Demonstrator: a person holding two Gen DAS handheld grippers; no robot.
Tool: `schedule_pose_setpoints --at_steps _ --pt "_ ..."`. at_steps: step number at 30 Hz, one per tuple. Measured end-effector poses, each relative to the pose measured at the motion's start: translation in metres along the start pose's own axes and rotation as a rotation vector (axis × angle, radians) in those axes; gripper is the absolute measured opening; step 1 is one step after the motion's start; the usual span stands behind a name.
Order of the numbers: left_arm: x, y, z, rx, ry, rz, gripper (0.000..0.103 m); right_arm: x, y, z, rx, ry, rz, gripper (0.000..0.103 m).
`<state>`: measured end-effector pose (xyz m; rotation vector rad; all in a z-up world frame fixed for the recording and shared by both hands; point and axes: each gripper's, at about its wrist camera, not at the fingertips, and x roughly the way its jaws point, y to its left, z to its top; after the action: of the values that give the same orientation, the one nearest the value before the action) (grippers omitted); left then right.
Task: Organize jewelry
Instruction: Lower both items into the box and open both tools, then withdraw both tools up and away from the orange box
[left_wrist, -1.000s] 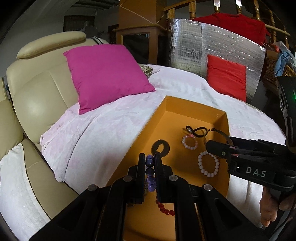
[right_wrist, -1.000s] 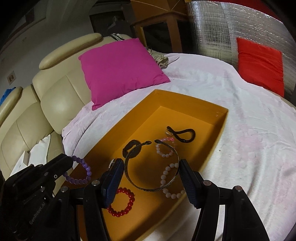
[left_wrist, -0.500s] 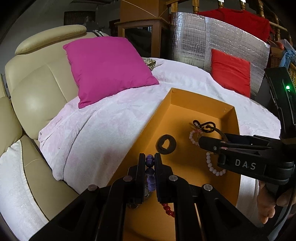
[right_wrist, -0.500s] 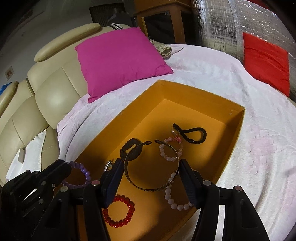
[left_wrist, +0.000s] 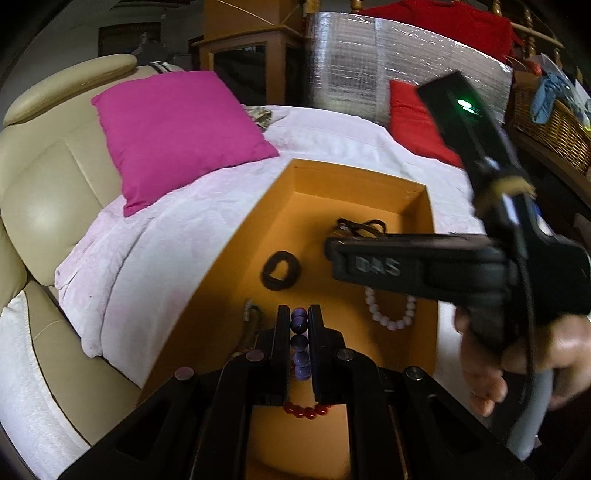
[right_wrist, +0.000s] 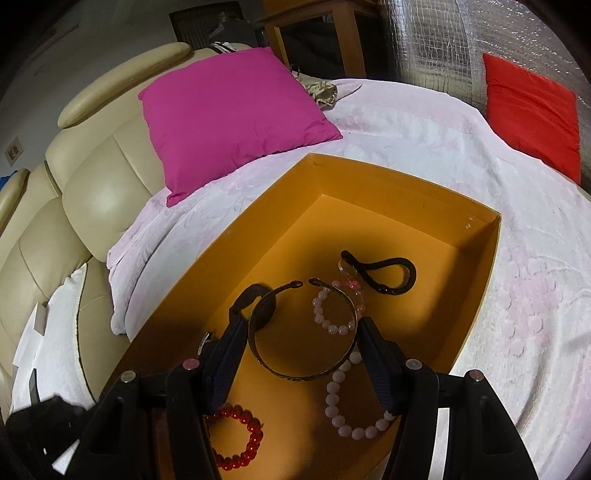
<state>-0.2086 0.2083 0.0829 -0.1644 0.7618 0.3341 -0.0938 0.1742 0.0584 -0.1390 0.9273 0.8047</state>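
An orange box (left_wrist: 354, 170) lies on the pale cloth. My left gripper (left_wrist: 300, 314) hangs over its near end, shut on a purple bead bracelet (left_wrist: 299, 332). Over the middle of the box (right_wrist: 406, 177), my right gripper (right_wrist: 301, 328) is shut on a metal cuff bangle (right_wrist: 306, 373), which spans the gap between its fingers. On the floor of the box lie a red bead bracelet (right_wrist: 236, 439), a white bead bracelet (right_wrist: 351, 406), a small pink bead bracelet (right_wrist: 332, 310), a black loop (right_wrist: 388, 273) and a black ring (left_wrist: 280, 271). In the left wrist view the right gripper (left_wrist: 340, 254) crosses the box, held by a hand (left_wrist: 517, 354).
A magenta cushion (right_wrist: 229, 118) leans on a beige leather sofa (right_wrist: 74, 206) at the left. At the far right a red cushion (right_wrist: 532, 110) stands against a silver foil panel (left_wrist: 369, 66). A wicker basket (left_wrist: 546, 125) sits at the right edge.
Both grippers have sunk closer to the box, each keeping its grip. In the left wrist view the right gripper moved up and left across the box. The purple bracelet left the right wrist view.
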Motion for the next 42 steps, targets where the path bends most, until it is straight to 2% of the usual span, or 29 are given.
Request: schedule_pose_setpoints --at_steps 9,22,23,25,26,27,31,34,37,42 --pt "0.011 -0.009 -0.008 0.007 0.046 -0.012 0.010 0.012 -0.013 0.007 0.044 0.043 0.037 0.064" --pt "0.018 -0.016 -0.017 0.008 0.094 -0.001 0.010 0.016 -0.017 0.009 0.073 0.058 0.036 0.065" --pt "0.018 -0.016 -0.016 0.003 0.099 0.002 0.015 0.015 -0.019 0.010 0.081 0.059 0.040 0.065" --pt "0.018 -0.013 -0.015 -0.007 0.103 0.010 0.034 0.009 -0.023 0.010 0.101 0.045 0.053 0.066" --pt "0.014 -0.012 -0.014 -0.013 0.095 0.026 0.048 0.006 -0.025 0.010 0.108 0.036 0.057 0.066" --pt "0.009 -0.011 -0.013 -0.017 0.078 0.048 0.056 0.001 -0.027 0.010 0.116 0.024 0.061 0.066" --pt "-0.009 -0.010 -0.006 -0.019 0.031 0.090 0.061 -0.030 -0.031 0.010 0.126 -0.035 0.055 0.066" --pt "-0.023 -0.004 0.001 -0.038 0.008 0.130 0.073 -0.056 -0.028 0.007 0.107 -0.073 0.041 0.066" --pt "-0.039 -0.002 0.004 -0.054 -0.019 0.163 0.074 -0.085 -0.022 -0.002 0.092 -0.098 0.045 0.066" --pt "-0.072 0.000 0.008 -0.046 -0.076 0.244 0.074 -0.130 -0.006 -0.026 0.034 -0.123 0.000 0.067"
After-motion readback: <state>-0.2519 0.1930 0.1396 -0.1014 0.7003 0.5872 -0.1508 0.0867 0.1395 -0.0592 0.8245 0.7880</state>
